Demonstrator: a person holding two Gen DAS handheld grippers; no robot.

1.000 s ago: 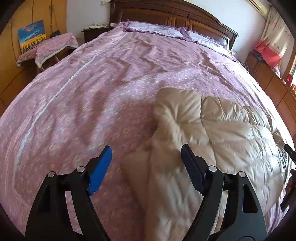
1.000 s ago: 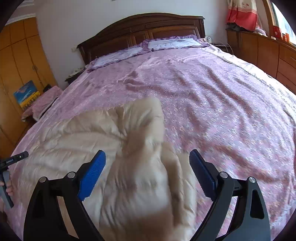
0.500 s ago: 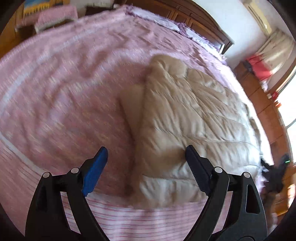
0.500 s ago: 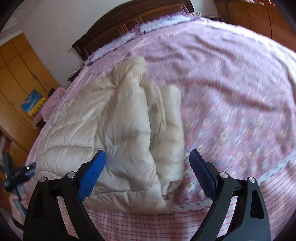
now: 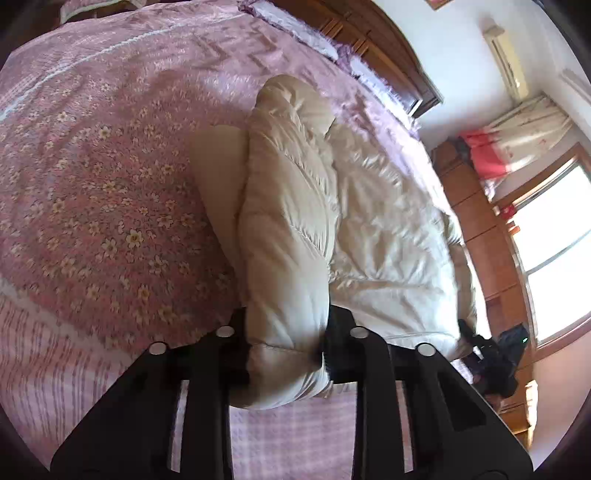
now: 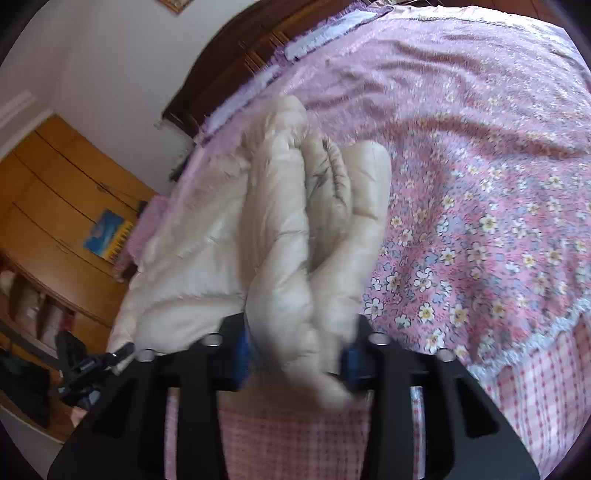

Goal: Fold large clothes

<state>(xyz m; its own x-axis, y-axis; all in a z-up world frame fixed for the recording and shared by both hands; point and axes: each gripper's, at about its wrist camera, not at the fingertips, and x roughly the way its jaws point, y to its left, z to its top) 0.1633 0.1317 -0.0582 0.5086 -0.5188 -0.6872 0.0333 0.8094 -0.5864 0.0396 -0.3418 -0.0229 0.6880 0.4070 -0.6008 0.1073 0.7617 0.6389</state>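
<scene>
Nearest, the left gripper (image 5: 284,343) is clamped on the near hem of the beige down jacket (image 5: 369,229); its jaws have just been closing, and padded fabric bulges between them. Likewise, the right gripper (image 6: 299,354) pinches the opposite near corner of the jacket, its blue pads (image 6: 243,350) pressing into the fabric after its jaws have just been closing. Each gripper appears at the edge of the other's view. Beyond the jaws, the jacket lies partly folded at the foot of the bed, on the pink floral bedspread (image 5: 110,206). Farther back, pillows (image 6: 325,33) rest against the dark wooden headboard (image 5: 388,51). A wooden wardrobe (image 6: 55,206) stands behind the bed's far side.
</scene>
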